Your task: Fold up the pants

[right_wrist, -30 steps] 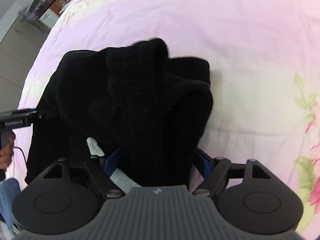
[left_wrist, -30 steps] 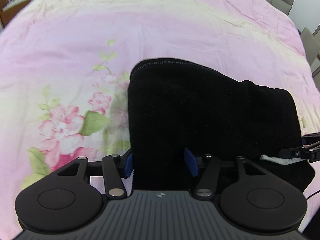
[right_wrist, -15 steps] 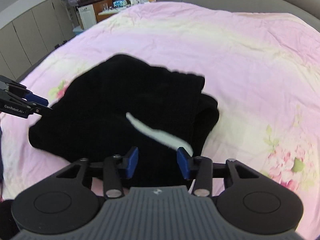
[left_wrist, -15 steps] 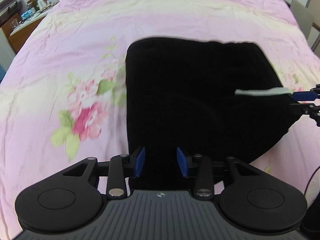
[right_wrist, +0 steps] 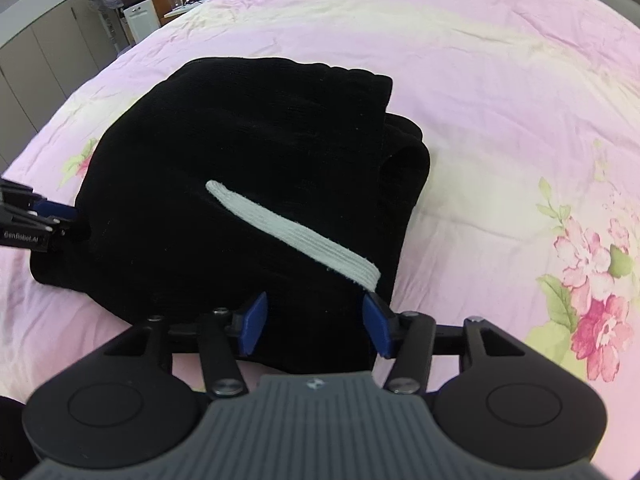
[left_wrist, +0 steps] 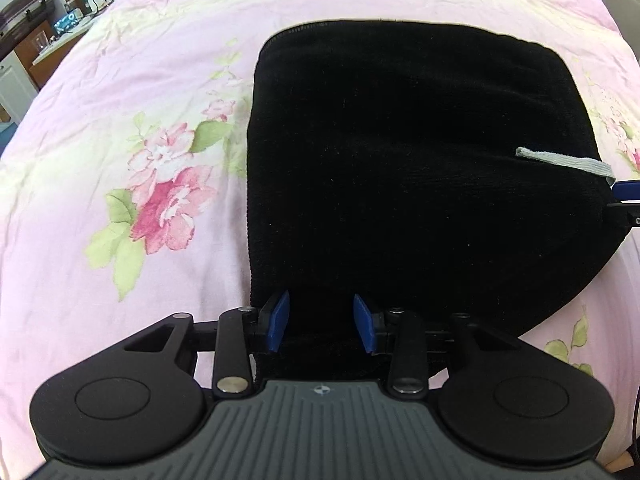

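— Where are the pants (left_wrist: pixel 420 168)?

— On the bed, lying on the pink flowered bedspread (left_wrist: pixel 120 100). They are black and folded into a thick bundle.

— What does the left camera see?

— The left gripper (left_wrist: pixel 321 323) is at the near edge of the pants. Its jaws are partly apart, with black cloth between the blue pads (left_wrist: pixel 278 322), but the pads do not squeeze it. This camera also sees a big pink flower (left_wrist: pixel 168 204) just left of the pants.

— And the right camera?

— It shows things the left one misses. The right gripper (right_wrist: pixel 316 330) sits at the other near corner, and its jaws are opening, with cloth between them but not pinched. The white drawstring (right_wrist: pixel 296 236) lies long across the top of the pants here; in the left view it is only a short strip at the right edge. You also see the thick rolled fold (right_wrist: pixel 404 168) on the right side, and cabinets (right_wrist: pixel 52 52) far behind the bed.

— Can each camera see the other gripper?

— Yes, just its tip, poking in at the edge of the pants.
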A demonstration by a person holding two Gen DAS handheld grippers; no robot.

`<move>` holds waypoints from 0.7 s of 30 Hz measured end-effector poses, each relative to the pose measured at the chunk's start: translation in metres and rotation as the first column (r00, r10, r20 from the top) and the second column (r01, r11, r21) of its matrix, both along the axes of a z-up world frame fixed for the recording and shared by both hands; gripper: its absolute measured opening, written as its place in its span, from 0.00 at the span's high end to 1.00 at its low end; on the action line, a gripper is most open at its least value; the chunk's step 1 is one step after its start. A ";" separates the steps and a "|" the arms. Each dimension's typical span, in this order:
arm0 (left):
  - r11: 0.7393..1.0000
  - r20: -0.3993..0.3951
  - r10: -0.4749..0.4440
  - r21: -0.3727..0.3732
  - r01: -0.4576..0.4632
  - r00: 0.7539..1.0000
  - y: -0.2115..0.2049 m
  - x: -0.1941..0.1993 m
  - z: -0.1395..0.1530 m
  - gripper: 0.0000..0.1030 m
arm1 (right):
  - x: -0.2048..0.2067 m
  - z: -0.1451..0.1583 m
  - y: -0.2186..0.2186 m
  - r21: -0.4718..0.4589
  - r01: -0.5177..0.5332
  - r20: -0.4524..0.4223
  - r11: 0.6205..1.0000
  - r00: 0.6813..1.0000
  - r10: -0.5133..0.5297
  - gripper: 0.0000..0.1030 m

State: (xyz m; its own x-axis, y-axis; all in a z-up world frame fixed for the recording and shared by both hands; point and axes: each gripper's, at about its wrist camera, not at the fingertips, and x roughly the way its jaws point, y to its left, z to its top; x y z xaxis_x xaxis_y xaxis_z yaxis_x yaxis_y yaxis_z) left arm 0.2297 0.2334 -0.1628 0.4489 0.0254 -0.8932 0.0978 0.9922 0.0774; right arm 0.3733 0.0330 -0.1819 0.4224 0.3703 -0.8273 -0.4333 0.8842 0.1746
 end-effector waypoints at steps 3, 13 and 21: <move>1.000 0.035 0.009 0.003 -0.010 0.999 -0.002 -0.013 0.025 0.57 | 0.004 0.015 0.000 -0.002 -0.011 0.009 1.000 1.000 0.011 0.51; 0.993 0.344 0.007 0.111 -0.049 0.939 -0.047 -0.078 0.156 0.56 | -0.038 0.132 -0.009 0.032 -0.066 0.285 0.997 0.957 0.054 0.26; 0.986 0.536 0.048 0.111 -0.127 0.843 -0.100 -0.142 0.225 0.40 | -0.116 0.220 -0.046 0.127 -0.003 0.500 0.992 0.864 -0.061 0.05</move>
State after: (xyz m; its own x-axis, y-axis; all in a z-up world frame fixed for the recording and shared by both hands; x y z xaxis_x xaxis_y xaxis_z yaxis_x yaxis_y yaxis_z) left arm 0.0880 0.1337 0.0619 0.8422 0.1910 -0.5041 -0.0841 0.9703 0.2270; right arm 0.2569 -0.0129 0.0383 0.7803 0.4337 -0.4505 -0.4652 0.8840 0.0453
